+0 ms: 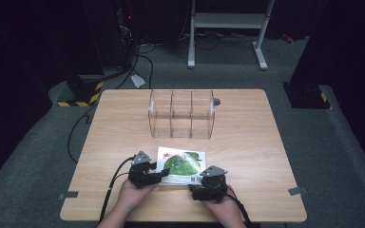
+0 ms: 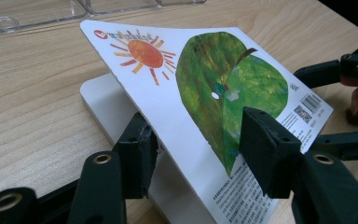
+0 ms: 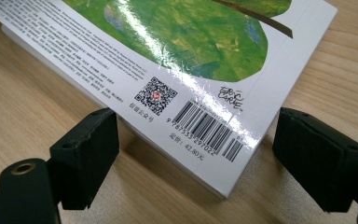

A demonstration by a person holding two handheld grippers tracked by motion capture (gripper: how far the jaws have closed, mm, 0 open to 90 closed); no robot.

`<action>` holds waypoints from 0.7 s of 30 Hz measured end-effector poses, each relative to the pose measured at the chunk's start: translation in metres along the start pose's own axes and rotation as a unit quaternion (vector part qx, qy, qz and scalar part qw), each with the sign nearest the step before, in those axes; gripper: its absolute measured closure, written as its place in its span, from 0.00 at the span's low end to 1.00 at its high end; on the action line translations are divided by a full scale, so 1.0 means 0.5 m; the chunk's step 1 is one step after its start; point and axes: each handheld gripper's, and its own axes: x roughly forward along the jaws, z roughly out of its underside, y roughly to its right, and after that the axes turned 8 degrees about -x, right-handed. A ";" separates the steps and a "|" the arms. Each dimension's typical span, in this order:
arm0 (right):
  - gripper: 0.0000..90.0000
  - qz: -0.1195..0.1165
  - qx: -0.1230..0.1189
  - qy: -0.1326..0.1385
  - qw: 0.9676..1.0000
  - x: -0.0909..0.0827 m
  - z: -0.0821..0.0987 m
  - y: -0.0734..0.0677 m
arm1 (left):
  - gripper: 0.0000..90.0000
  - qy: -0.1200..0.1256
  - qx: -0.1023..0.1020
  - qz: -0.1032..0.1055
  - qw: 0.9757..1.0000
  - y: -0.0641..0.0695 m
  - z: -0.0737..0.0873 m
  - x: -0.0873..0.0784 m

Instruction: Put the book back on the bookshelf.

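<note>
High view: book [image 1: 181, 164] low and centre on the surface [image 1: 123, 124], below the clear three-part box [image 1: 181, 114], within easy reach of both hands. Left gripper view: cover [image 2: 177, 79] peeled up off the white pages, caught aslant between the half-parted fingers [image 2: 137, 149] of the left gripper [image 2: 196, 135], one beneath and one on top, likely to swing it open. Right gripper view: right gripper [image 3: 193, 140] spread wide astride the barcode corner, touching nothing, probably poised to steady the book.
</note>
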 end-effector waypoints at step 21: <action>0.17 -0.032 0.042 0.032 0.998 -0.022 0.014 0.038 | 0.69 0.041 0.076 -0.002 0.996 0.011 0.017 -0.021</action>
